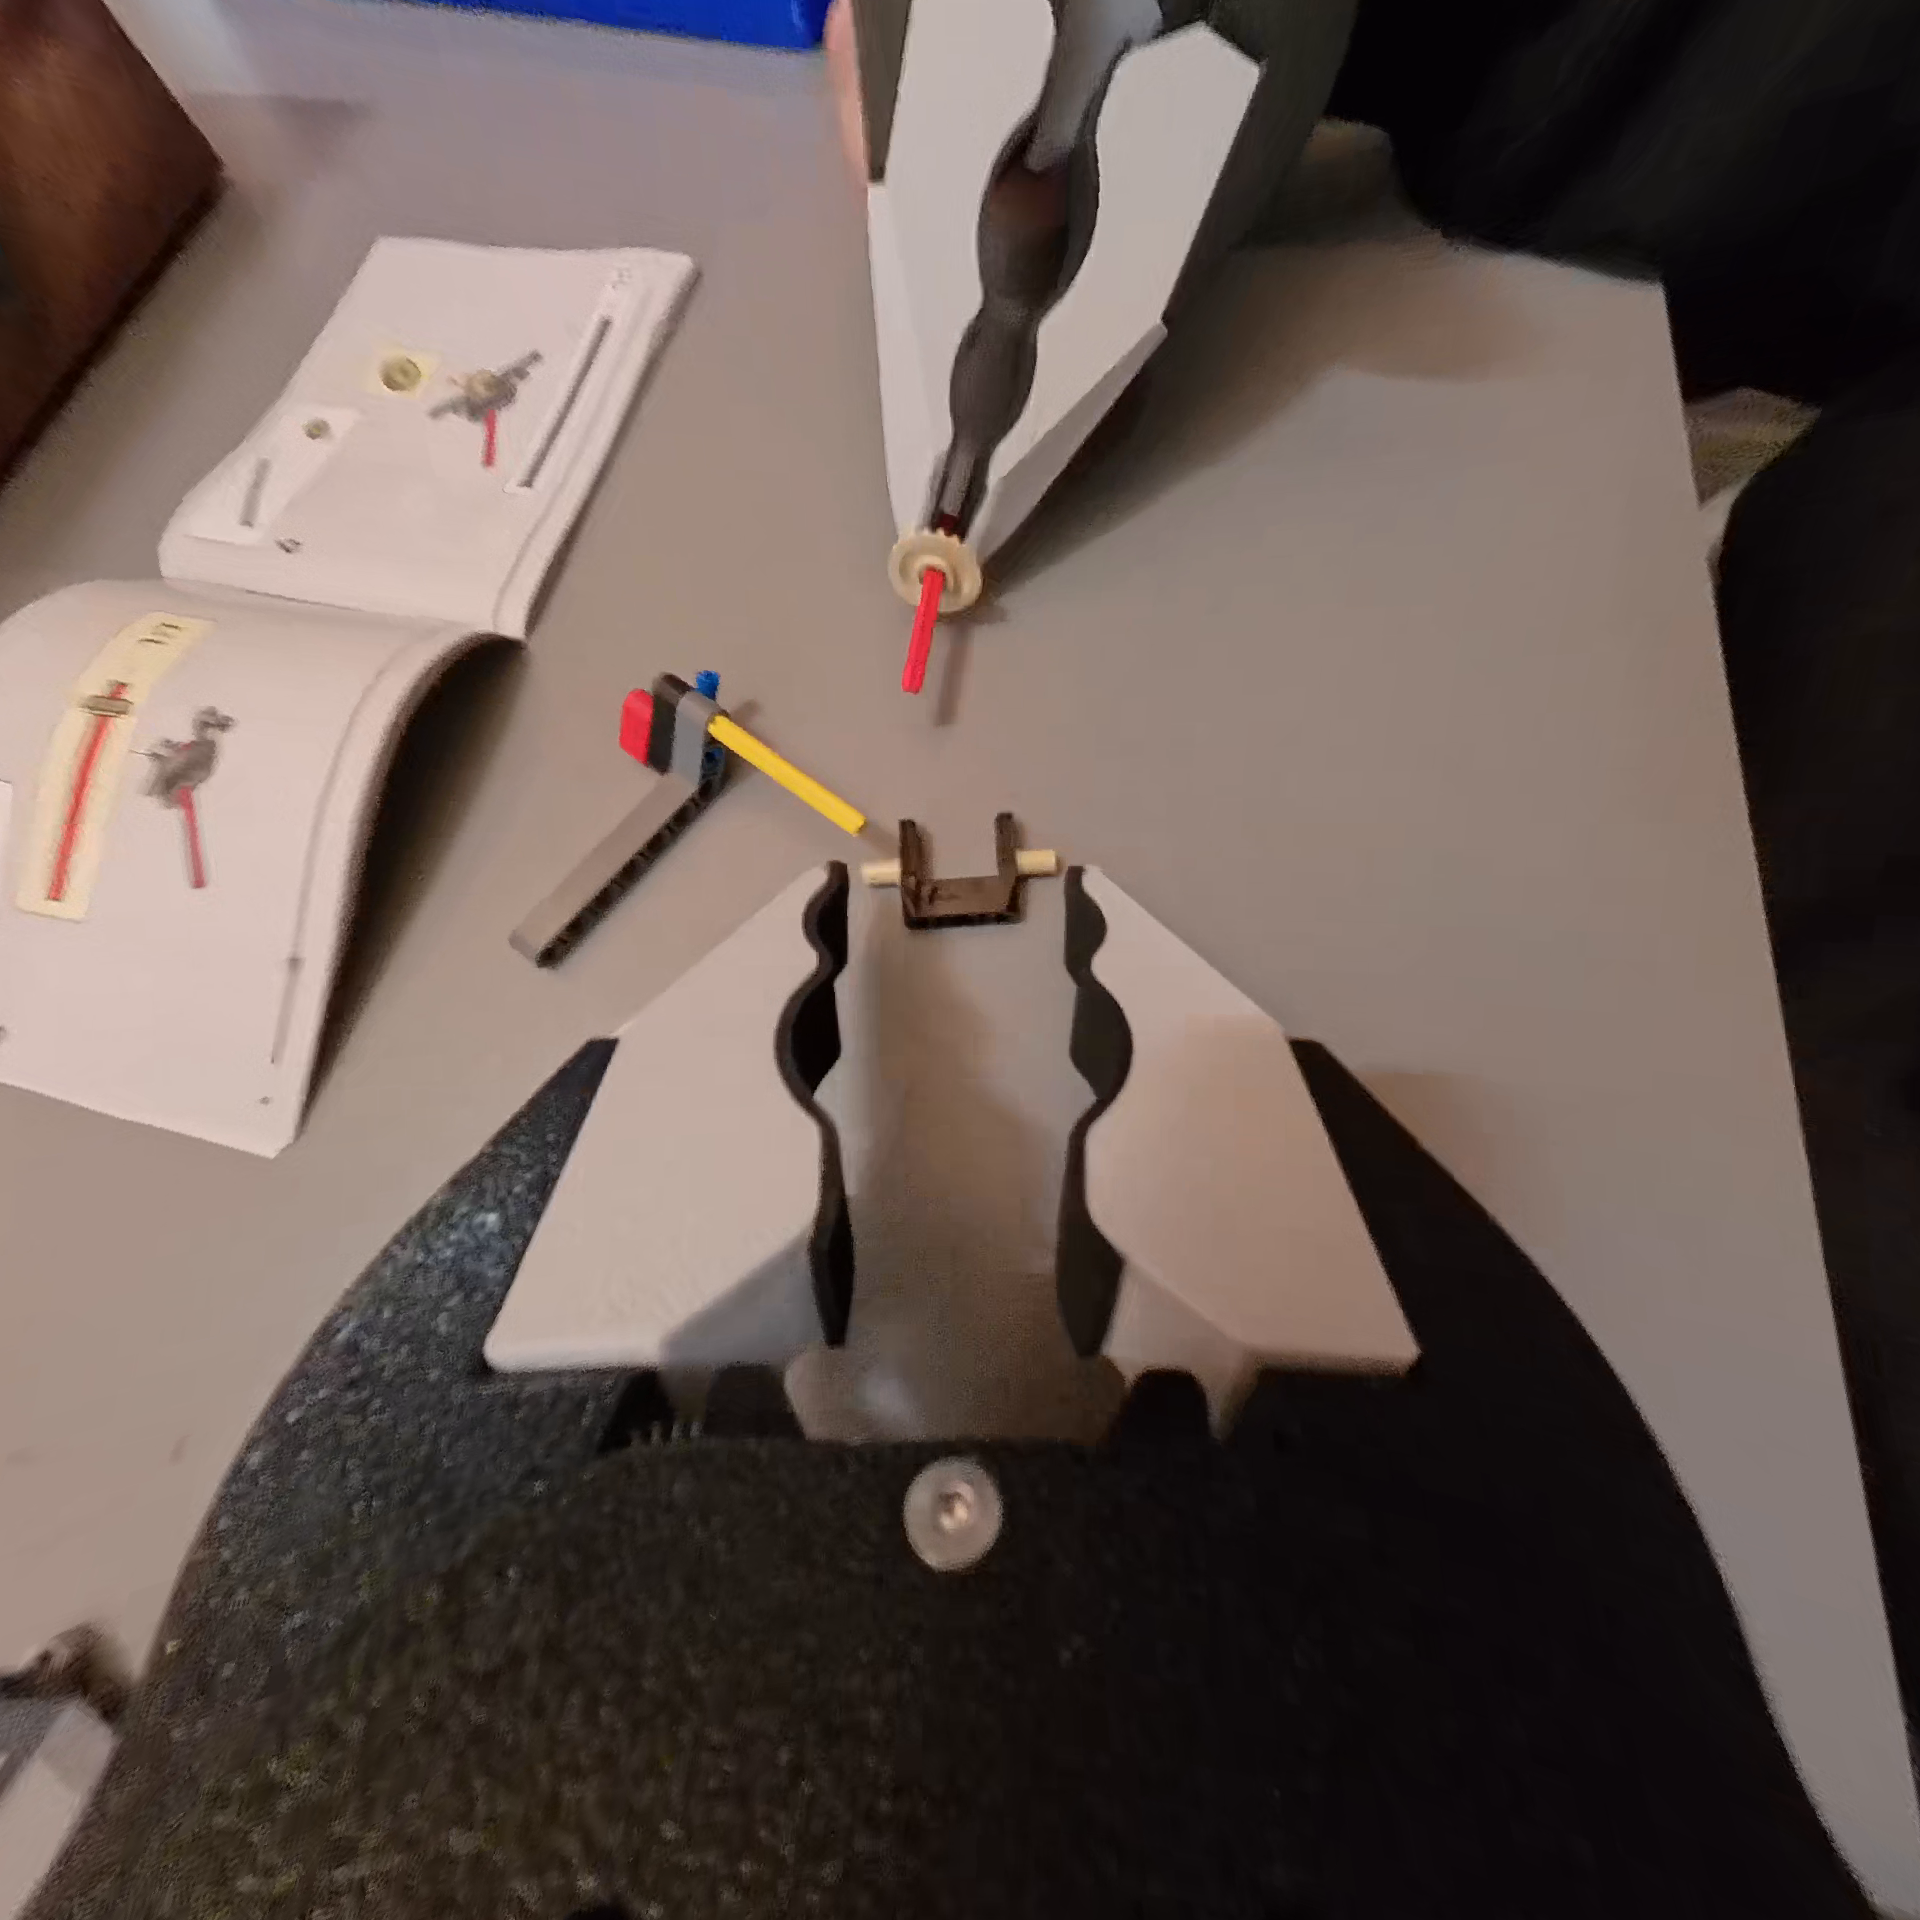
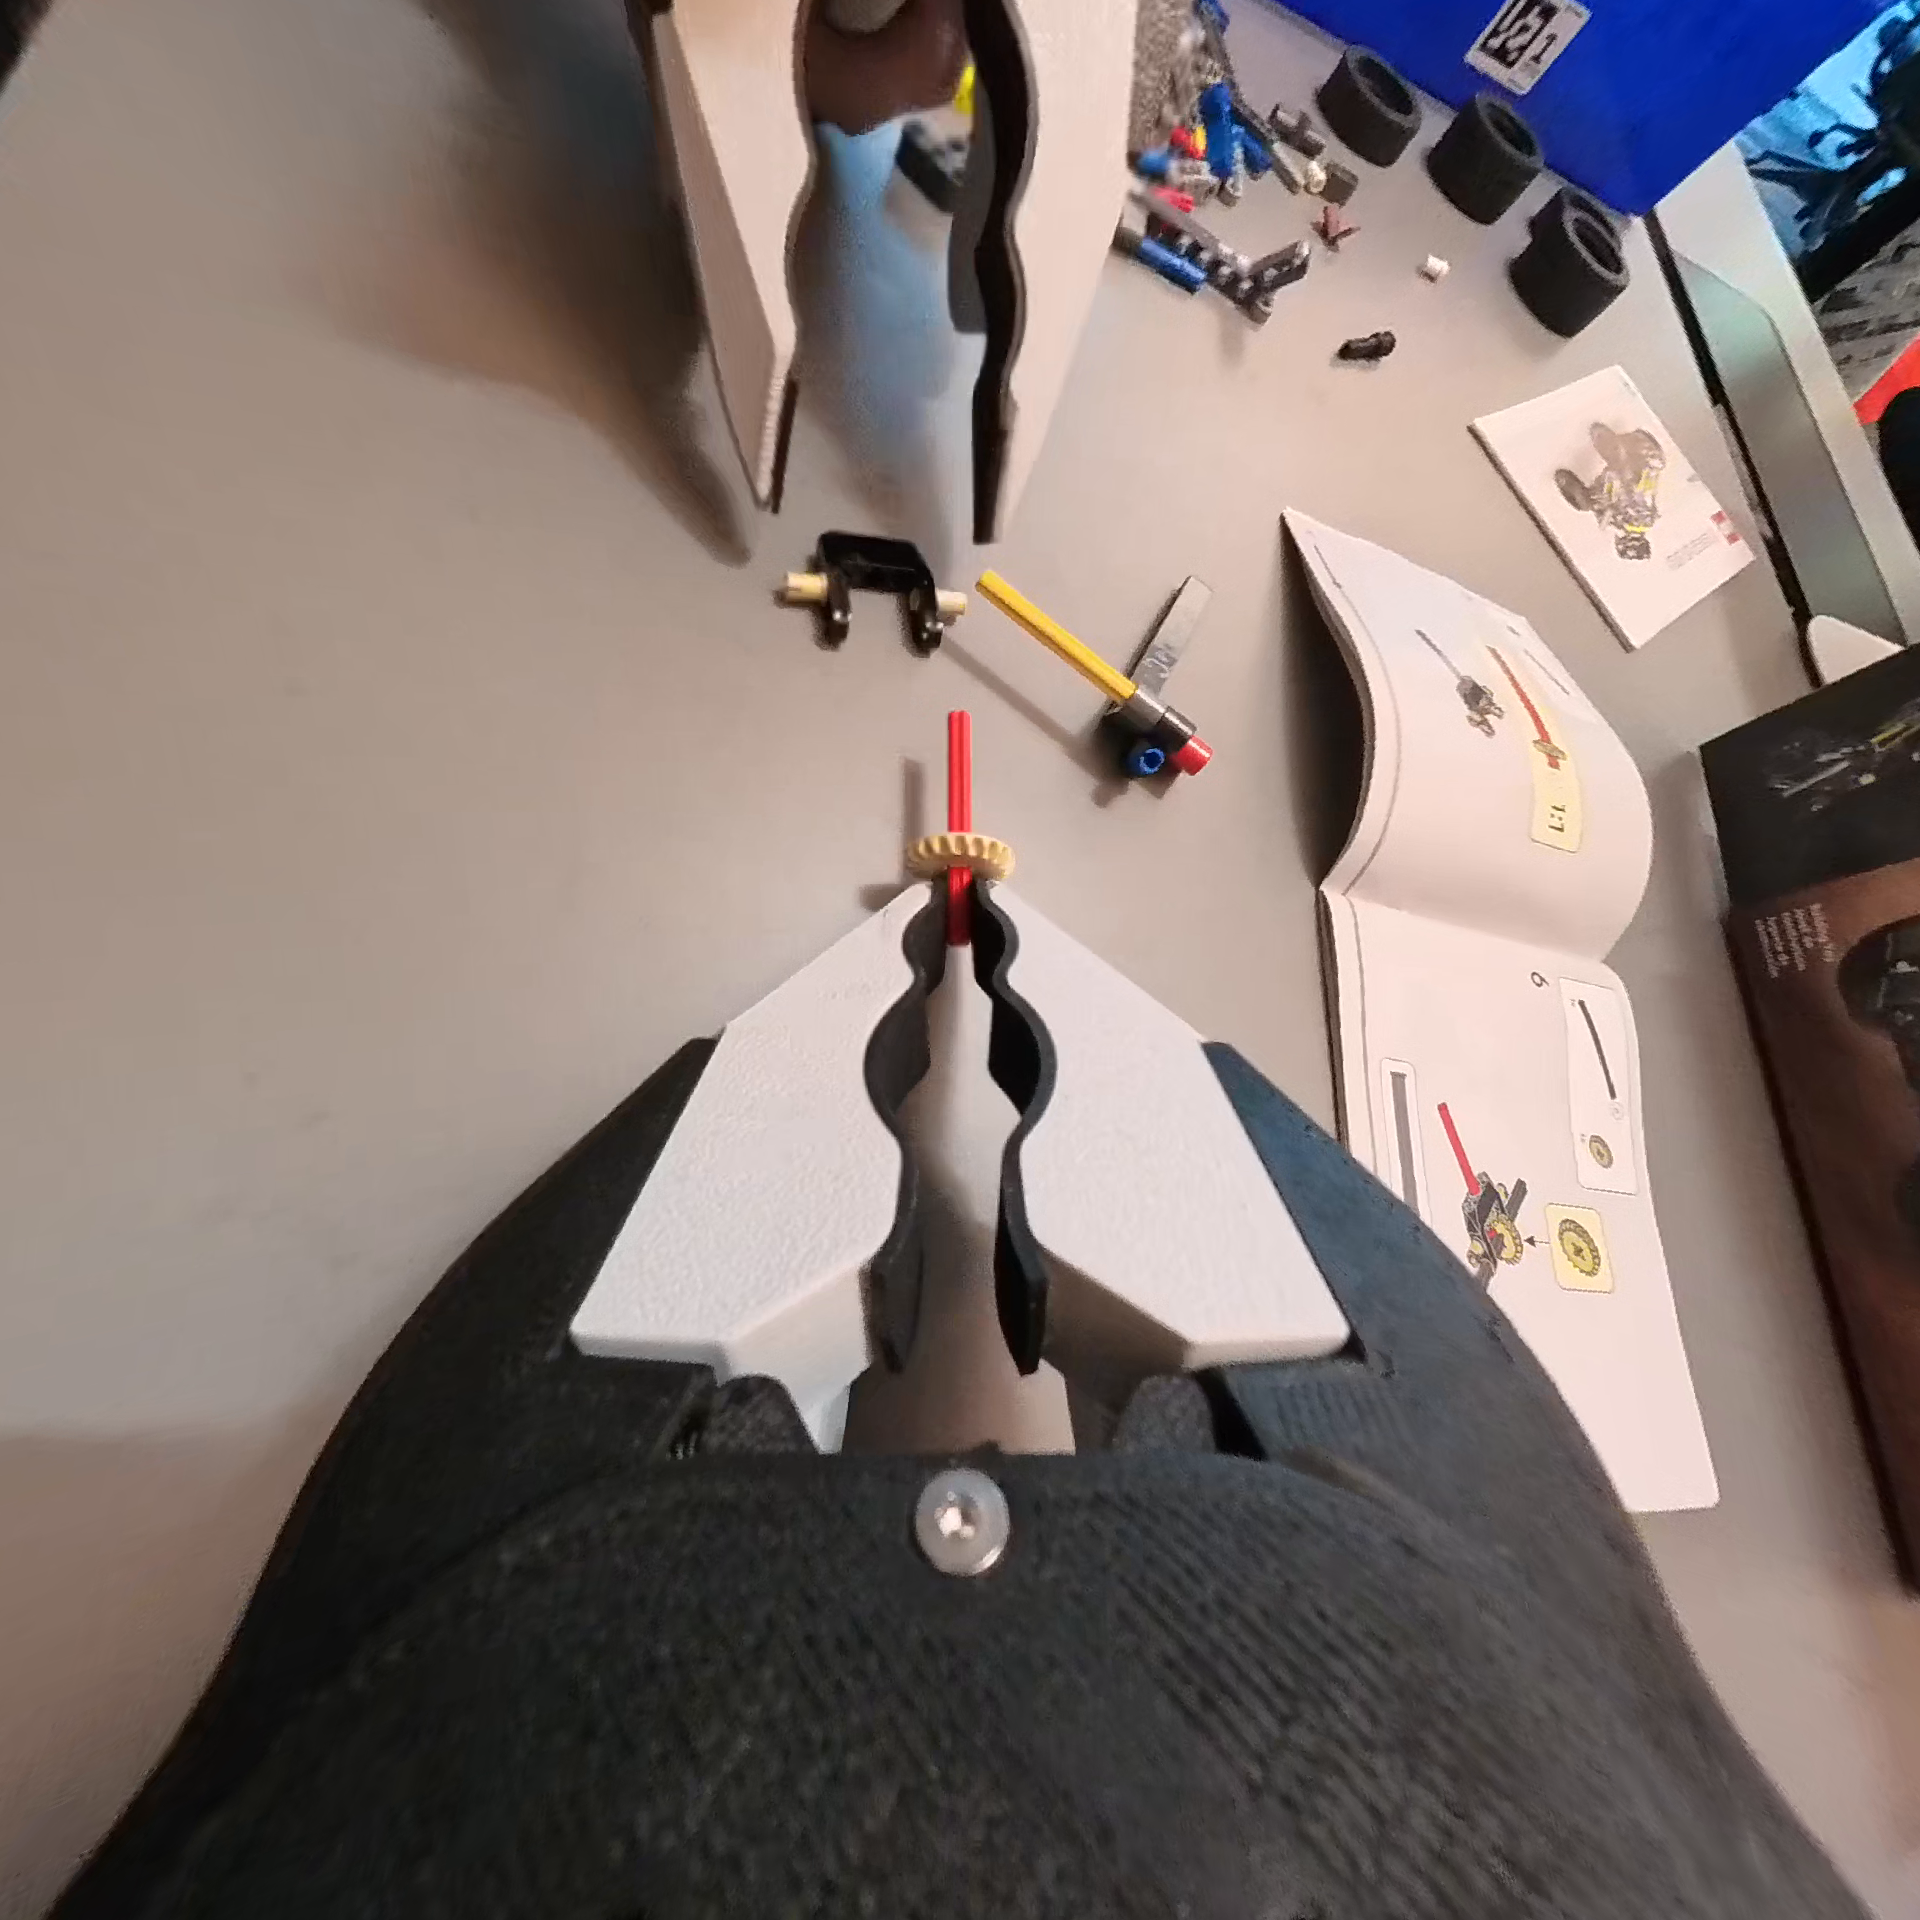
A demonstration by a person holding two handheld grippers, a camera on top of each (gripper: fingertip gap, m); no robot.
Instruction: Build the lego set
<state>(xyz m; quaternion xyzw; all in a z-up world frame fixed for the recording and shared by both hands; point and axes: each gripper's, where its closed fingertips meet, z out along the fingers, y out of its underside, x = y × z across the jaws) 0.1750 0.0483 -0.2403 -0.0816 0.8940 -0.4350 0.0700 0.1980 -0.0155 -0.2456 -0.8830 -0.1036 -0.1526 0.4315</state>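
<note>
My right gripper point(image 2: 958, 899) is shut on a red axle point(image 2: 958, 774) with a tan gear point(image 2: 960, 857) threaded on it; it also shows in the left wrist view point(image 1: 940, 545), axle tip point(image 1: 923, 644) pointing down at the table. My left gripper point(image 1: 954, 878) is open, its tips just short of a black U-shaped bracket point(image 1: 961, 878) with tan pins, which lies on the grey table point(image 1: 1351, 727). In the right wrist view the left gripper point(image 2: 878, 520) hangs over that bracket point(image 2: 871, 587). A grey beam with a yellow axle and red and blue pieces point(image 1: 686, 790) lies beside it.
An open instruction booklet point(image 1: 312, 644) lies left of the parts, seen at right in the right wrist view point(image 2: 1496, 935). Loose pieces point(image 2: 1226, 208), black tyres point(image 2: 1475, 156), a blue bin point(image 2: 1621, 73), a leaflet point(image 2: 1610, 499) and a dark box point(image 2: 1829, 1039) sit along the table's far and right sides. There is about 8 cm between the tips of the two grippers.
</note>
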